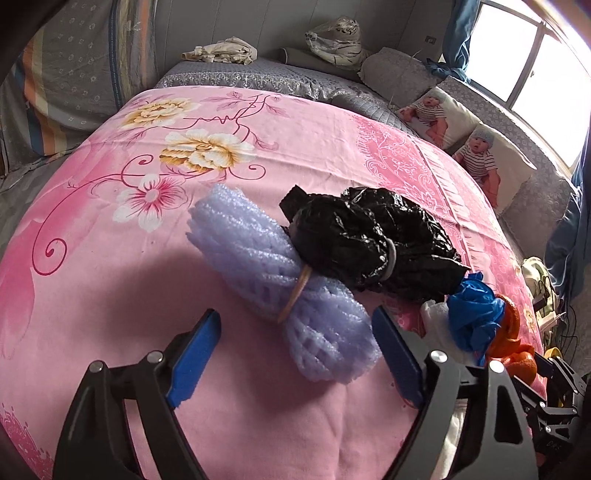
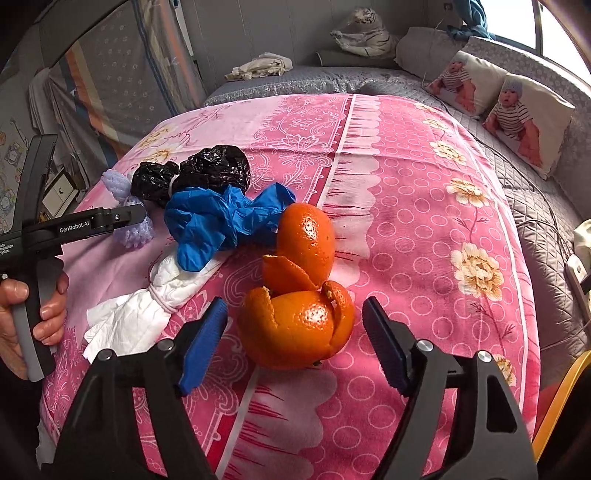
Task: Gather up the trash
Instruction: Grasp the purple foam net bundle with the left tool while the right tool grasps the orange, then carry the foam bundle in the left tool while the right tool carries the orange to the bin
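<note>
Trash lies on a pink flowered blanket [image 1: 110,258]. A purple foam net [image 1: 258,258] bound with a tan rubber band lies beside a crumpled black plastic bag [image 1: 369,240]. My left gripper [image 1: 295,315] stands open with the net's near end between its blue pads, which are not pressing on it. Right of the bag lie a blue glove [image 2: 221,221], a white tissue wad [image 2: 147,310] and two orange peels [image 2: 295,325]. My right gripper [image 2: 295,305] is open around the nearer peel, with a gap on each side.
A person's hand [image 2: 44,314] holds the left gripper's handle at the blanket's left edge. Two baby-print pillows [image 2: 517,114] lie on a grey quilt at the right. A plush tiger [image 2: 365,33] and a crumpled cloth [image 2: 258,66] sit at the far end.
</note>
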`<move>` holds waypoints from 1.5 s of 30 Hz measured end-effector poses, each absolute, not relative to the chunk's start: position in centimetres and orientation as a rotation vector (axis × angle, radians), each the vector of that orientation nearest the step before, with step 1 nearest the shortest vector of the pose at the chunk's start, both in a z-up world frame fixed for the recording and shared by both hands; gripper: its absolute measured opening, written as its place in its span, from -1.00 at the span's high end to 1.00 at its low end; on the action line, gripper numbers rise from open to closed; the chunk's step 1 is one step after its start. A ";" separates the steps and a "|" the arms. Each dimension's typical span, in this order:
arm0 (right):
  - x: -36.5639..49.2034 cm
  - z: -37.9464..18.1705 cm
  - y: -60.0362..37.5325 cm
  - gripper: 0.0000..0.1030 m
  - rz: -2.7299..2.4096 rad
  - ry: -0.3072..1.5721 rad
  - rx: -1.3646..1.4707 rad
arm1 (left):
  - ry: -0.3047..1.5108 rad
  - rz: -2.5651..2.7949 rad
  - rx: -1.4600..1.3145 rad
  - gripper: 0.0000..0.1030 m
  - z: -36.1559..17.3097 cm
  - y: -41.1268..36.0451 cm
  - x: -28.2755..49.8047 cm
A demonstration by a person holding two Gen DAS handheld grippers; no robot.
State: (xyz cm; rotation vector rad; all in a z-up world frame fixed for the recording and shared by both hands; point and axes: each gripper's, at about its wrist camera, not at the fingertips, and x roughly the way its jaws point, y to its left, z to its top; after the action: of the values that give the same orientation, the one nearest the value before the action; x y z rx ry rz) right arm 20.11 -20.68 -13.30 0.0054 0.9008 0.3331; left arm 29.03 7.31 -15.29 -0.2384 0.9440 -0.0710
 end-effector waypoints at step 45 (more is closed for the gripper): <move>13.0 -7.3 -22.3 0.18 0.328 0.758 0.034 | 0.767 -0.119 -0.257 0.44 -8.5 8.9 20.1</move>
State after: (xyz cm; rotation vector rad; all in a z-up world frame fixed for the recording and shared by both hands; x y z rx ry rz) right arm 13.01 -22.31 -7.32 0.0337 0.7576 0.3280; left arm 20.08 8.85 -8.52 -0.2569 0.7672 -0.1187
